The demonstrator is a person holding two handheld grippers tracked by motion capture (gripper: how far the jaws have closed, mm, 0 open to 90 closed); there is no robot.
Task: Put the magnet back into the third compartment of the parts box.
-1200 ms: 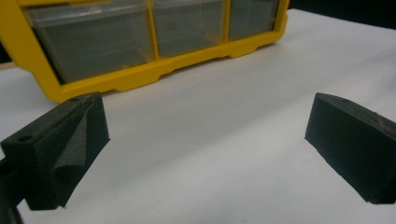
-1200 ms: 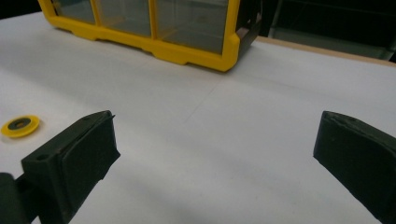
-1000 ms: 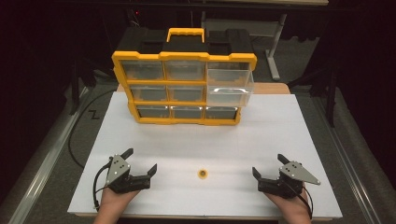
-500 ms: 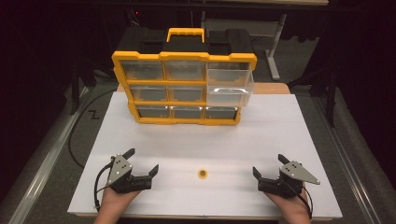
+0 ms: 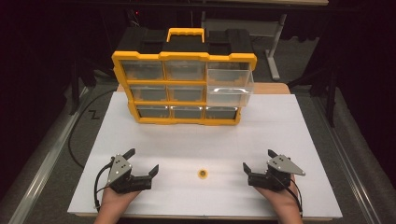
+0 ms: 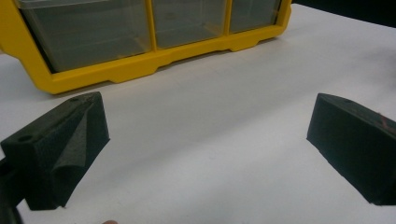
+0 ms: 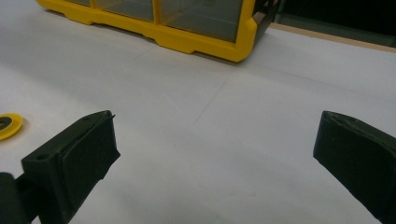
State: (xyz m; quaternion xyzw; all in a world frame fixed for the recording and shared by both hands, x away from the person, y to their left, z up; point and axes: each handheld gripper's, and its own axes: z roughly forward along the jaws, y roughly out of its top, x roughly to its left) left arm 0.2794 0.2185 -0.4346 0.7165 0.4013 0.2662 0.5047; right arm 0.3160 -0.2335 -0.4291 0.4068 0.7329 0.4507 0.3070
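Both grippers are resting low on the white table (image 5: 289, 121), jaws spread wide and holding nothing. The left gripper (image 5: 140, 163) is sitting near the front left corner, the right gripper (image 5: 258, 161) near the front right. Between them, well apart from both, 1 small yellow disc (image 5: 203, 174) is lying flat on the table; it looks like a cap or a ring with a dark centre, though it is too small to tell for sure. In the right gripper view the disc (image 7: 8, 125) is peeking in at the left edge, beside that gripper's jaw.

At the back of the table 1 yellow drawer cabinet (image 5: 184, 88) is standing upright, with 8 clear drawers as far as I can count. 1 large drawer (image 5: 229, 86) at the upper right is sticking out, apparently waiting for the disc.

The risk from here: the disc is thin and flat, so wide jaws coming down on it could skid it across the smooth table or flip it away. Carried loosely, it could also drop short of the pulled-out drawer.
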